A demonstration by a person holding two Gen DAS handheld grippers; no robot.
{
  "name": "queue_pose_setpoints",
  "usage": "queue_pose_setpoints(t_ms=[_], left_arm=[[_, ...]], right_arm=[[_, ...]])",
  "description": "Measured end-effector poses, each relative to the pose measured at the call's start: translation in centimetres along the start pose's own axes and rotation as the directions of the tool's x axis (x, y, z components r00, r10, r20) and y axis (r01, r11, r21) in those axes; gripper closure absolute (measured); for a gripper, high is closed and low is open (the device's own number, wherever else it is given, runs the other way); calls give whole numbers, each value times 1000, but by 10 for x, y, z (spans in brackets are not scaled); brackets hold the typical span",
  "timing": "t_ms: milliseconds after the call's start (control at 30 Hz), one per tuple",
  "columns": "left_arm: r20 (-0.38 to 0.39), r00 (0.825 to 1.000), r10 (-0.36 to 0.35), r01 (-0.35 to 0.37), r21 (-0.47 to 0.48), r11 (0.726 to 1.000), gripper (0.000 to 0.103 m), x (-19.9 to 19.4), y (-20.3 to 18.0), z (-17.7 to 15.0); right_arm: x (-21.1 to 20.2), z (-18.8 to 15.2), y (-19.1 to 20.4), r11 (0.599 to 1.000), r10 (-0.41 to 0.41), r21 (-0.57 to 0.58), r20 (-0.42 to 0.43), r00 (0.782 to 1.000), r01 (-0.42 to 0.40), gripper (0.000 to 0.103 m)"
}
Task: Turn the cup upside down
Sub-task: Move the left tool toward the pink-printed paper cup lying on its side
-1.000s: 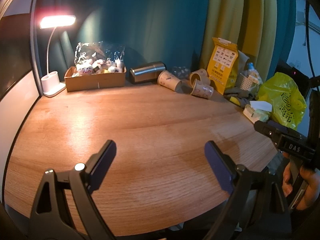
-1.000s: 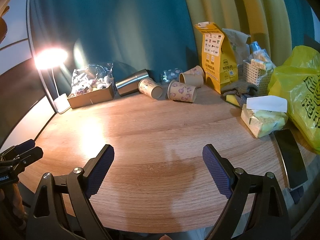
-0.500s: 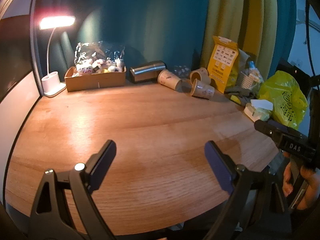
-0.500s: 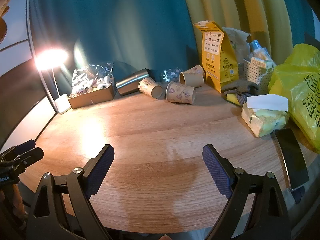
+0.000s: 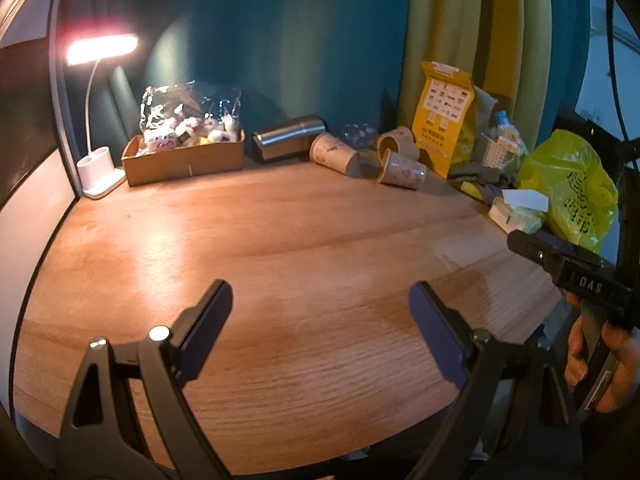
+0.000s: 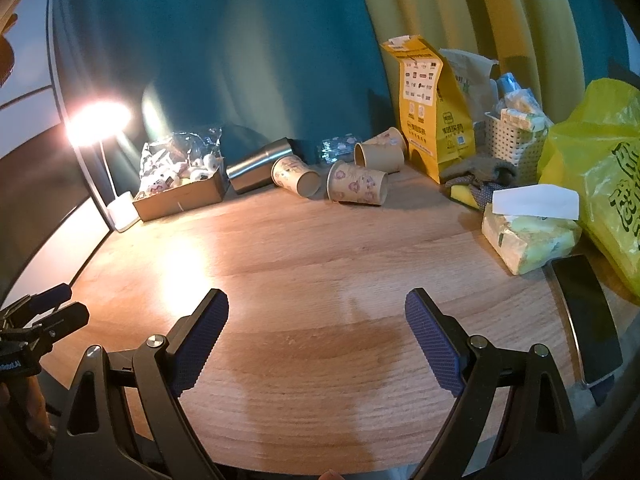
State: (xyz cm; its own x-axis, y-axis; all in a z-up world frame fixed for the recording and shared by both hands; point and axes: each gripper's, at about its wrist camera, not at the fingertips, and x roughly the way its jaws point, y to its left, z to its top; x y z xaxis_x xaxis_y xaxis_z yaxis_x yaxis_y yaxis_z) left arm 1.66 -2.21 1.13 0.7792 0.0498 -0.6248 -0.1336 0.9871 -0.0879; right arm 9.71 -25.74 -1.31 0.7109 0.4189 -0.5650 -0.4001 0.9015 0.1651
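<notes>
Here, nearest to me, my left tongs (image 5: pixel 320 320) and my right tongs (image 6: pixel 316 328) both hang over the near edge of the wooden desk (image 6: pixel 320 264) with their blue pads spread wide and nothing between them. In the left wrist view my right tongs (image 5: pixel 560 256) show at the right edge, gripped in my right hand (image 5: pixel 608 364).

Farther out on the right side of the desk lie a dark phone (image 6: pixel 588 312) and a pack of tissues (image 6: pixel 528 236), with a yellow plastic bag (image 6: pixel 600 184) just behind them.

At the far edge, right of centre, four paper cups lie on their sides. The nearest cup (image 6: pixel 358 188) is tan with small pink and purple prints, its open mouth turned right. Just left of it lies a second cup (image 6: pixel 296 176), its mouth facing near and right. Behind them is a third cup (image 6: pixel 380 157), its mouth facing left, and a fourth cup (image 6: pixel 386 137) lies against a tall yellow paper bag (image 6: pixel 424 104).

Left of the cups lies a steel tumbler (image 6: pixel 260 164) on its side, then a cardboard box (image 6: pixel 180 196) of wrapped sweets, and a lit desk lamp (image 5: pixel 102 46) at the far left.
</notes>
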Motion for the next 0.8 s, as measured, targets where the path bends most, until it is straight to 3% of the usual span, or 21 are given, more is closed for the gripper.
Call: queue_pose_setpoints(t_ms=[233, 400, 500, 633, 800], left_arm=[[-33, 999, -2, 6, 129, 992, 12, 26, -19, 20], [-76, 997, -35, 57, 313, 948, 12, 70, -44, 61], [-118, 992, -49, 96, 435, 895, 12, 104, -66, 86], [-207, 970, -124, 219, 541, 812, 12, 148, -99, 112], [-234, 963, -136, 261, 676, 689, 12, 197, -135, 137]], right_arm=[[17, 4, -18, 1000, 4, 30, -8, 1000, -4, 11], [30, 13, -40, 998, -12, 55, -3, 1000, 12, 11], [39, 23, -55, 997, -27, 76, 11, 1000, 26, 11], [53, 34, -78, 992, -48, 119, 26, 998, 45, 11], [77, 45, -99, 986, -86, 148, 18, 996, 82, 11]])
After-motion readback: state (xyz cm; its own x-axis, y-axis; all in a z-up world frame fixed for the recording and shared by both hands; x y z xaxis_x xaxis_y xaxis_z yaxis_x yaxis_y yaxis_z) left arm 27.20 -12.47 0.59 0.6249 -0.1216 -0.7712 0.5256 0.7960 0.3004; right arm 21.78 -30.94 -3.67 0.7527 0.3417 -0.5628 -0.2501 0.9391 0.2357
